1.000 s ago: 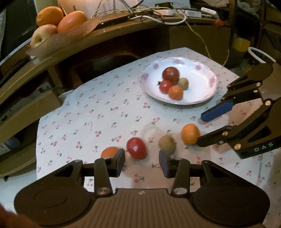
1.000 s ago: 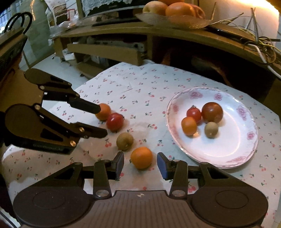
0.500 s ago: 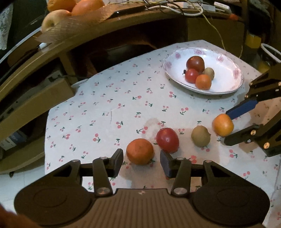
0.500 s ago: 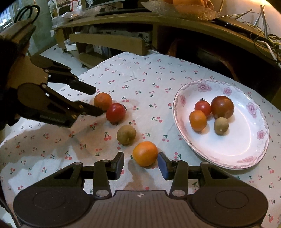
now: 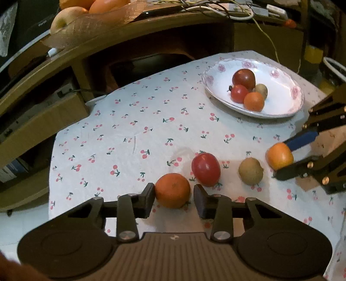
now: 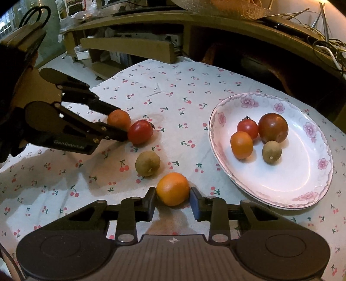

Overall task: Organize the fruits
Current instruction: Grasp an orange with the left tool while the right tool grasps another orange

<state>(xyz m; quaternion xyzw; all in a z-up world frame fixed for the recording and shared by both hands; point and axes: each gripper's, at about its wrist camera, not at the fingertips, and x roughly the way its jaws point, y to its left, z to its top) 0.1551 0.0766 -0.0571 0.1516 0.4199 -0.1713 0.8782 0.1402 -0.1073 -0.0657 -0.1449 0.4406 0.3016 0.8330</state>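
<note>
Four fruits lie in a row on the cherry-print cloth: a left orange (image 5: 172,190), a red tomato (image 5: 205,169), a kiwi (image 5: 250,171) and a right orange (image 5: 279,156). My left gripper (image 5: 174,200) is open with its fingers either side of the left orange (image 6: 118,119). My right gripper (image 6: 173,202) stands around the right orange (image 6: 173,189), pads at its sides, resting on the cloth. The tomato (image 6: 140,131) and kiwi (image 6: 147,163) lie between. A white floral plate (image 6: 302,186) to the right holds several fruits.
A wooden shelf unit (image 5: 64,64) stands behind the table, with a fruit basket (image 5: 90,19) and cables (image 5: 227,8) on top. The plate (image 5: 287,103) sits at the far right. The table's left edge (image 5: 50,173) drops to the floor.
Both grippers moved forward and down. The left one now brackets the left orange; the right one has narrowed around the right orange.
</note>
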